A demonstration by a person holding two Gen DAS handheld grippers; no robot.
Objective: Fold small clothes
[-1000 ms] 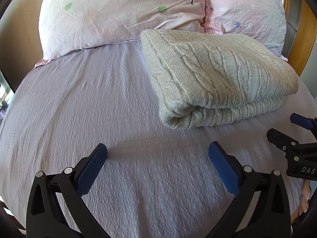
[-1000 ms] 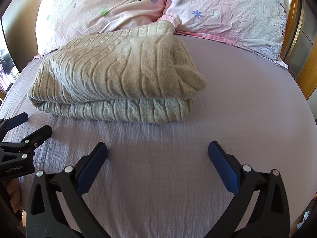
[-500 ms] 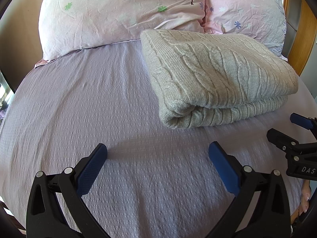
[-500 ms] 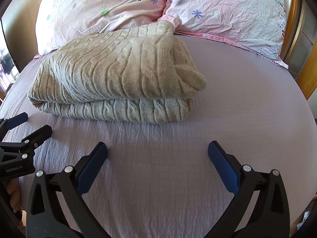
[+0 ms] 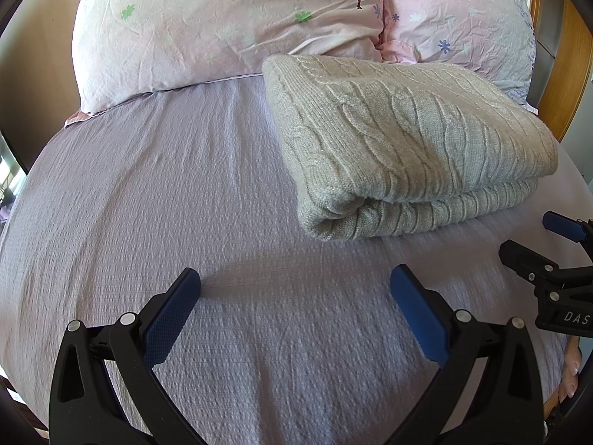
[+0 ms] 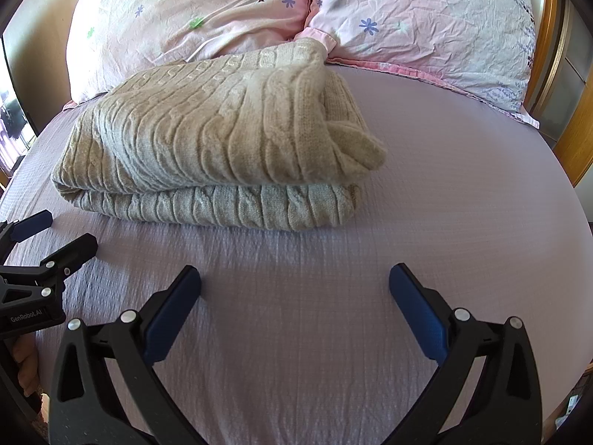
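Note:
A beige cable-knit sweater (image 5: 400, 148) lies folded in a thick rectangle on the lilac bed sheet (image 5: 185, 204), its far edge against the pillows. It also shows in the right wrist view (image 6: 215, 141). My left gripper (image 5: 294, 289) is open and empty, hovering over bare sheet in front of the sweater's left corner. My right gripper (image 6: 294, 287) is open and empty, over the sheet in front of the sweater's right end. Each gripper shows at the edge of the other's view, the right one (image 5: 537, 241) and the left one (image 6: 52, 233).
Two pink floral pillows (image 5: 229, 26) (image 6: 426, 29) lie at the head of the bed. A wooden headboard (image 5: 567, 74) rises at the right. The sheet (image 6: 463, 185) spreads bare to the left and right of the sweater.

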